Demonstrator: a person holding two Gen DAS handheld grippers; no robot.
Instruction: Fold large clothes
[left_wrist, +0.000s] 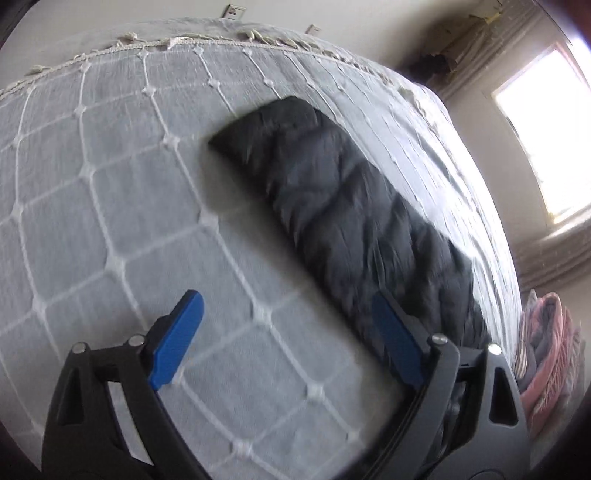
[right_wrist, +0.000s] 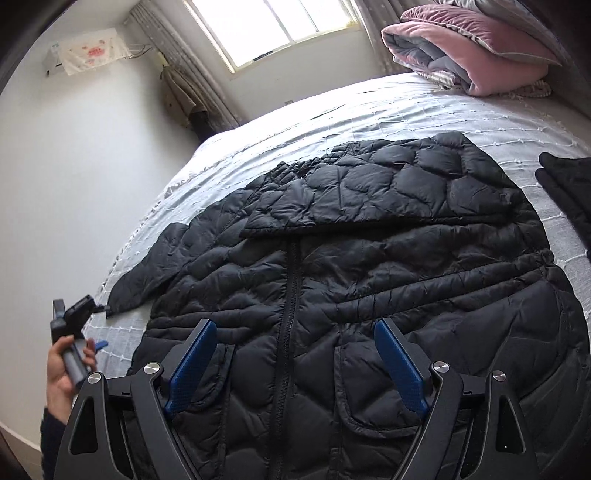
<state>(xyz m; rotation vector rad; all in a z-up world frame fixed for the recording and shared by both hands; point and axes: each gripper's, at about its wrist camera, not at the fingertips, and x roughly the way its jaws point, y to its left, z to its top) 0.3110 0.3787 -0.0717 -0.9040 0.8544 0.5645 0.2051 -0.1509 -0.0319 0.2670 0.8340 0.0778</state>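
Note:
A black quilted puffer jacket (right_wrist: 369, 258) lies front up and zipped on the bed, with its right sleeve (right_wrist: 388, 192) folded across the chest and its left sleeve (right_wrist: 147, 266) stretched out to the left. My right gripper (right_wrist: 295, 328) is open and empty, just above the jacket's lower front. My left gripper (left_wrist: 284, 306) is open and empty over the bedspread, next to the left sleeve (left_wrist: 332, 195). In the right wrist view the left gripper (right_wrist: 74, 314) is held in a hand near the cuff.
The bed has a grey bedspread (left_wrist: 110, 184) with a white diamond pattern and a fringed edge (left_wrist: 184, 40). Folded pink and grey quilts (right_wrist: 472, 48) lie at the far right corner. Another dark folded garment (right_wrist: 569, 184) lies at the right. A wall (right_wrist: 74, 147) and a window (right_wrist: 273, 26) stand beyond the bed.

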